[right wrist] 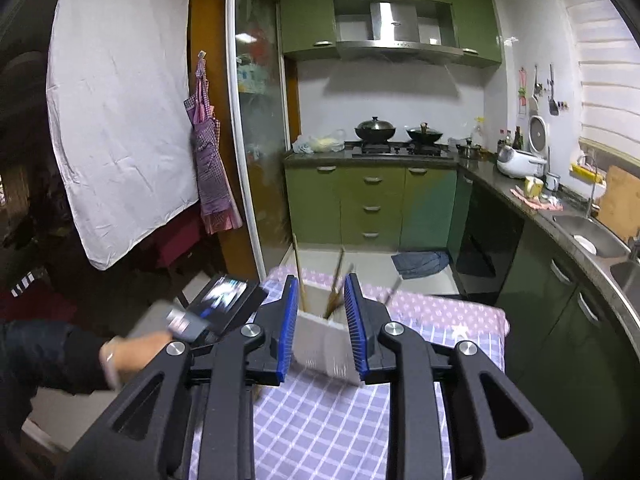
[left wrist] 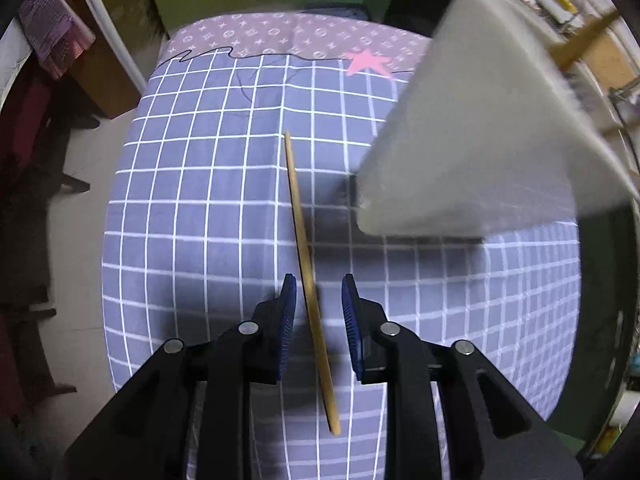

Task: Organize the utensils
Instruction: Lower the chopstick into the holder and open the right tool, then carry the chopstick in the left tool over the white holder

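A single wooden chopstick (left wrist: 306, 272) lies on the blue checked tablecloth (left wrist: 200, 216), running lengthwise between the fingers of my left gripper (left wrist: 319, 294), which is open around it without touching. My right gripper (right wrist: 321, 300) is shut on a white utensil holder (right wrist: 326, 346) and holds it tilted above the table. Several wooden chopsticks (right wrist: 336, 284) stick out of its top. In the left wrist view the same holder (left wrist: 480, 120) hangs blurred at the upper right, above the cloth.
The table ends at the left and far edges, with floor (left wrist: 80, 208) beyond. The person's left hand (right wrist: 132, 354) and the left gripper's body show at the left of the right wrist view. Green kitchen cabinets (right wrist: 372, 204) and a counter stand behind.
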Motion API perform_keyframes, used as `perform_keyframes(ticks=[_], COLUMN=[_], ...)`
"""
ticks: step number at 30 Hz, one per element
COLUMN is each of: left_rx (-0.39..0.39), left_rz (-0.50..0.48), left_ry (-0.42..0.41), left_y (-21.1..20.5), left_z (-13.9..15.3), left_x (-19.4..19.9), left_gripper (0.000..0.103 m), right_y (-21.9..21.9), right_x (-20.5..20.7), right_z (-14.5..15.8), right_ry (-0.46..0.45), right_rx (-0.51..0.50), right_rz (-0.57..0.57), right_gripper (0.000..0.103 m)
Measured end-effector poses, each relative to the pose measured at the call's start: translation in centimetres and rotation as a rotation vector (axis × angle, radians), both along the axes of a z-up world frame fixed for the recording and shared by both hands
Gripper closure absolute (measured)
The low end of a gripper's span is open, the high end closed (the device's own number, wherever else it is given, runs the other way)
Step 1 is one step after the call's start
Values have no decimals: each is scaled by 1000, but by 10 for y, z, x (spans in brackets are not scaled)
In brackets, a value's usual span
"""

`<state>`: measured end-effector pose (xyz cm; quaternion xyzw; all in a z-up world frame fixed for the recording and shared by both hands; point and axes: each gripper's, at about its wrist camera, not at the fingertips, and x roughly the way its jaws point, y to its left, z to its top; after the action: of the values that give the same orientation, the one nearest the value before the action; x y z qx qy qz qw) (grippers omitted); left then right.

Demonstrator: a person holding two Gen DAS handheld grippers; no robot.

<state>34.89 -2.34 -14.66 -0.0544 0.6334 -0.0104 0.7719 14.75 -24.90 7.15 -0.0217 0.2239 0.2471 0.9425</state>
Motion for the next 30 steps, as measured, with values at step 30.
perform_keyframes(ticks=[30], left_rx=[-6], left_rz=[47], left_ry=[-97], left_y=[29], left_z=[-8], left_x=[-16], left_gripper=[97], right_y=[-67], right_x=[-28], right_z=[-43], right_ry=[121], right_rx=[75], right_rz=[-76], right_gripper=[75])
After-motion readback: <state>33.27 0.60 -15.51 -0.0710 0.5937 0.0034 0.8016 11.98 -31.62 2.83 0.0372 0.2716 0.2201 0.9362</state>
